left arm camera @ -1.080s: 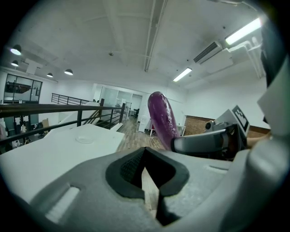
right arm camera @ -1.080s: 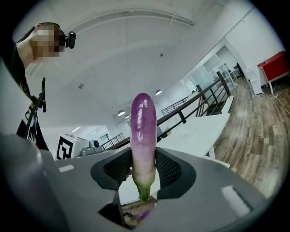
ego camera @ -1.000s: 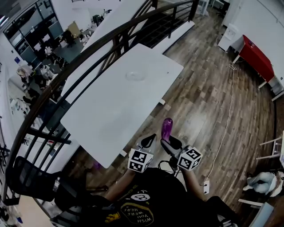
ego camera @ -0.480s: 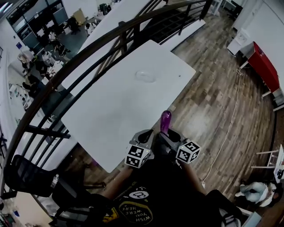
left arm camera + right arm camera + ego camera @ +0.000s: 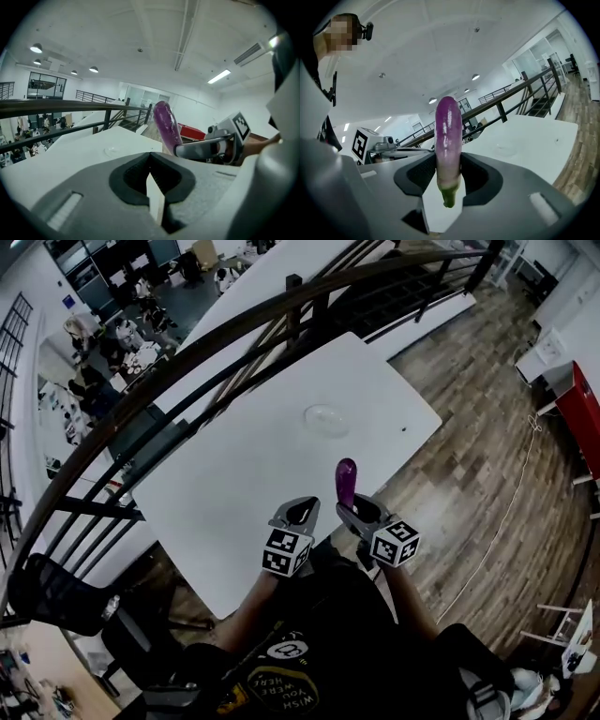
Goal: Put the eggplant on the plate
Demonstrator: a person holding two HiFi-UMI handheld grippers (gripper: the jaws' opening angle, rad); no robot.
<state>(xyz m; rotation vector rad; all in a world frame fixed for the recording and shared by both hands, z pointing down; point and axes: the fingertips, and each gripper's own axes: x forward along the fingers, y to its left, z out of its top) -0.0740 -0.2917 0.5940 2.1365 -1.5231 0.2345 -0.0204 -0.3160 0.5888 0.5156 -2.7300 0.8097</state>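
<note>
A purple eggplant [image 5: 345, 482] stands upright, green stem end down, with my right gripper [image 5: 353, 513] shut on its lower part. In the right gripper view the eggplant [image 5: 448, 140] fills the gap between the black pads [image 5: 476, 176]. My left gripper [image 5: 299, 513] sits just left of it, jaws together and nothing in them. From the left gripper view the eggplant [image 5: 166, 126] rises on the right. A clear glass plate [image 5: 325, 418] lies on the white table [image 5: 234, 474], beyond both grippers; it also shows faintly as the plate [image 5: 112, 151] and the plate [image 5: 506, 149].
A black railing [image 5: 187, 362] curves past the table's far and left sides. Wooden floor [image 5: 487, 456] lies to the right, with a red cabinet [image 5: 586, 413] at the far right. A black chair [image 5: 56, 601] stands at the lower left.
Both grippers have come forward together from over the floor to over the table's near edge, the eggplant still in the right one. The plate is now closer.
</note>
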